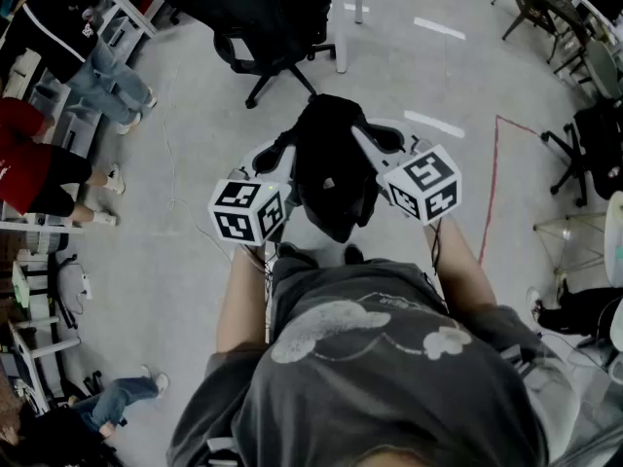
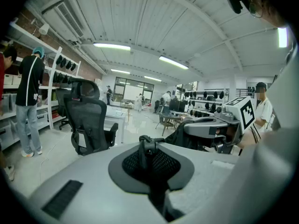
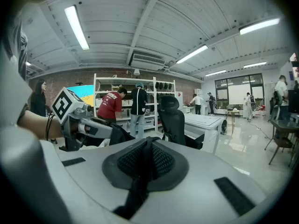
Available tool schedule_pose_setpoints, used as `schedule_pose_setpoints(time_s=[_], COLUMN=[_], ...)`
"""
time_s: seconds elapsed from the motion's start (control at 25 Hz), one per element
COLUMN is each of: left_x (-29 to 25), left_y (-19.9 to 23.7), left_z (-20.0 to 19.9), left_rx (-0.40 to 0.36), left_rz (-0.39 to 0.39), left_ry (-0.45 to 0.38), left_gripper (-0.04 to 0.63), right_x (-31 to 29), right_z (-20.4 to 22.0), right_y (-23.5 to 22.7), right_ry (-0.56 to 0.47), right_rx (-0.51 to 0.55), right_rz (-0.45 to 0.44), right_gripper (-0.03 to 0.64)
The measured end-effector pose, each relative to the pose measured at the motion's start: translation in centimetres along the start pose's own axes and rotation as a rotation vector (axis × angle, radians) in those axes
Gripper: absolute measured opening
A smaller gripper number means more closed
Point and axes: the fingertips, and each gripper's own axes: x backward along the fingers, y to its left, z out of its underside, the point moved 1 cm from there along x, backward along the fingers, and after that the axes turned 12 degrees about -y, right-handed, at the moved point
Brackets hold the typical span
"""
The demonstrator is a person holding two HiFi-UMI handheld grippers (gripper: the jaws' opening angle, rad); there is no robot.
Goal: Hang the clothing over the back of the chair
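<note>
The left gripper point(image 2: 147, 143) and right gripper point(image 3: 148, 146) each have their jaws closed tight on the black clothing point(image 1: 331, 168), which hangs between them, while the chair point(image 1: 258, 17) stands well ahead of the fingertips, so the draping seems wholly undone.

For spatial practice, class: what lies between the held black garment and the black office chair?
Only bare grey floor, shown in the head view.

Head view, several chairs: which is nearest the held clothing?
The black office chair straight ahead of the clothing, by the white table leg. The other chairs sit at the right edge, past the red floor line.
</note>
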Motion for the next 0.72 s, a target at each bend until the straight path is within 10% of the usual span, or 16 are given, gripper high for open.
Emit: schedule_pose_setpoints(time_s=[0.72], left_x=[-1.8], left_y=[-3.0], left_z=[1.2], left_rx=[-0.002], left_rz=[0.002], left_ry=[0.025], left_gripper=[0.000], right_x=[2.2], right_z=[0.2], right_y=[-3.3], right_ry=[-0.023], right_rx=[0.007], right_rz=[0.023], right_gripper=[-0.006])
